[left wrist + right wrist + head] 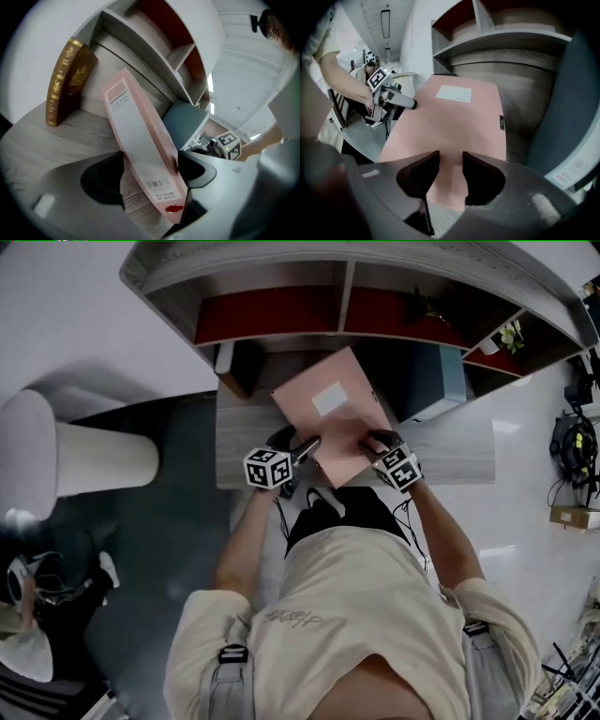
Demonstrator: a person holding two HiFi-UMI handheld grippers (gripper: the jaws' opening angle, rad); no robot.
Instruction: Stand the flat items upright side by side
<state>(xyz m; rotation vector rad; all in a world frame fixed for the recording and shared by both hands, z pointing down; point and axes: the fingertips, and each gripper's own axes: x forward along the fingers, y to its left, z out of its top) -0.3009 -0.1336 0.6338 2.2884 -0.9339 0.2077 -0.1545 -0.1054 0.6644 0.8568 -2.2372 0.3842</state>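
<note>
A pink file box (pixel 333 418) lies tilted on the wooden desk (pixel 459 451), with its white label facing up. At its near left corner my left gripper (pixel 302 448) holds it. In the left gripper view the box's narrow spine (pixel 140 136) fills the wide gap, and both pads of the left gripper (pixel 151 171) touch its sides. My right gripper (pixel 375 439) sits at the box's near right corner. In the right gripper view its jaws (pixel 451 171) stand a little apart over the broad pink face (pixel 445 117) with nothing pinched between them.
A brown book with gold print (pixel 68 79) stands upright at the desk's back left. A blue-grey box (pixel 436 376) stands at the back right. Shelf compartments (pixel 342 287) with red back panels rise behind. A white rounded seat (pixel 94 460) and another person (pixel 28 615) are to the left.
</note>
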